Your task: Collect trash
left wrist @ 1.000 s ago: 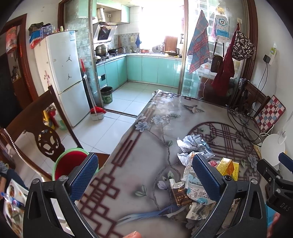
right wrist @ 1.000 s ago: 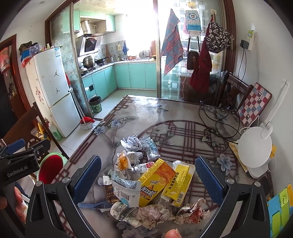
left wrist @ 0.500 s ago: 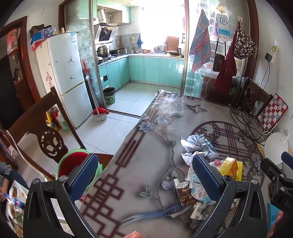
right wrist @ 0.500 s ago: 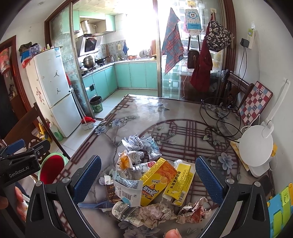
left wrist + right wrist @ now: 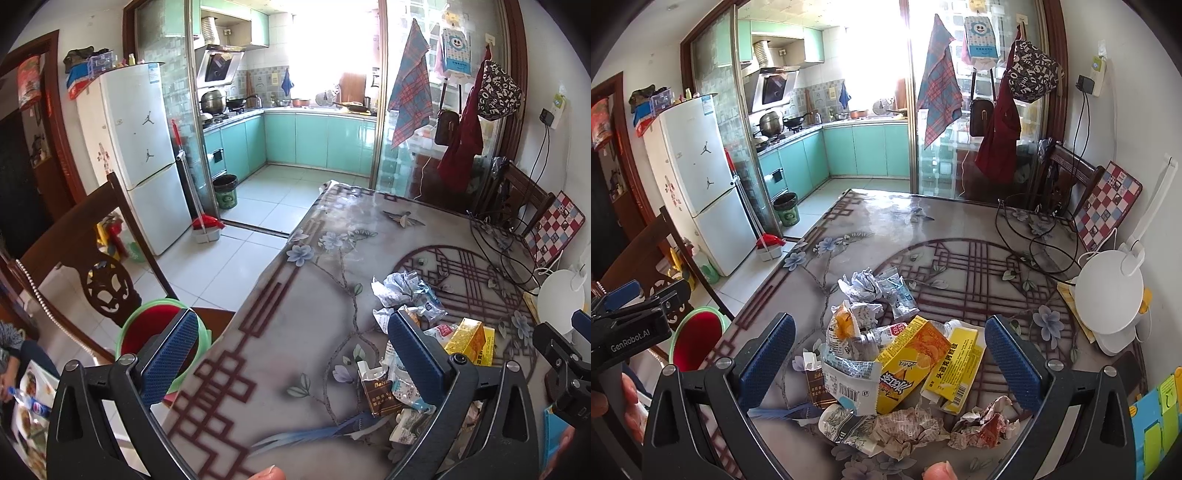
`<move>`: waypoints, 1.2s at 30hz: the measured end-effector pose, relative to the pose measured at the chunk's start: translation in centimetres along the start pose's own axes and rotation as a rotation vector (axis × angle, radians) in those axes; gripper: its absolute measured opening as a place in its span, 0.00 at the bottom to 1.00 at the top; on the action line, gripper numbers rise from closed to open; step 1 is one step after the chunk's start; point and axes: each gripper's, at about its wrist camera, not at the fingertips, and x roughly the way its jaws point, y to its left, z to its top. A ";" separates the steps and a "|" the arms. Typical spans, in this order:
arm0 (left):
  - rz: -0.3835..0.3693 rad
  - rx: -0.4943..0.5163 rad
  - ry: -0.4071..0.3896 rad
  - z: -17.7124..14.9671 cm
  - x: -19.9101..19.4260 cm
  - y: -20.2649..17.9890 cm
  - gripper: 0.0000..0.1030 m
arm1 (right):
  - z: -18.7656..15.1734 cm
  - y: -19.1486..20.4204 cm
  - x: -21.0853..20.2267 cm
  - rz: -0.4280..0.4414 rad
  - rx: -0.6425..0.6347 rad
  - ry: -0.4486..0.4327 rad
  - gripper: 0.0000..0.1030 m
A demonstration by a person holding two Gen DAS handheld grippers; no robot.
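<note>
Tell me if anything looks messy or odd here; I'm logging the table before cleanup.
Yes: a heap of litter lies on the table, including a flattened orange carton, a yellow wrapper and crumpled paper. The red bin sits beside the table.

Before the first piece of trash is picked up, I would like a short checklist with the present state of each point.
1. Right gripper open: ok, jaws spread wide, nothing held.
2. Left gripper open: ok, also holding nothing.
3. Trash within the right gripper's line: ok, the yellow-orange carton lies between its fingers in view, on the table.
4. Bin present: ok, the red bin with a green rim stands beside the table's left edge; its mouth looks open.
5. Obstacles: not ok, black cables and a white lamp lie near the pile.
6. Height above the trash: cannot tell.
</note>
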 end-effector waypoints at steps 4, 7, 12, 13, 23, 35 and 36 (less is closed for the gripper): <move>0.004 0.005 -0.026 0.0 0.0 0.1 1.00 | 0.1 -0.1 0.0 -0.002 0.003 0.000 1.00; 0.011 0.015 -0.051 0.0 -0.1 0.1 1.00 | 0.1 -0.1 0.0 -0.002 0.001 -0.002 1.00; -0.007 -0.005 -0.014 0.0 0.0 0.2 1.00 | 0.3 -0.3 -0.1 0.002 0.002 -0.002 1.00; -0.010 -0.006 -0.007 0.1 0.1 0.2 1.00 | 0.4 -0.3 -0.1 0.002 0.003 -0.003 1.00; -0.209 0.102 0.248 -4.6 4.8 -2.5 1.00 | -1.8 -3.7 4.0 0.023 0.035 0.176 1.00; -0.415 0.061 0.536 -10.3 11.5 -6.4 0.88 | -5.7 -8.1 5.6 0.023 0.073 0.273 1.00; -0.407 0.070 0.551 -10.5 12.4 -6.7 0.88 | -5.5 -8.1 5.7 0.031 0.074 0.272 1.00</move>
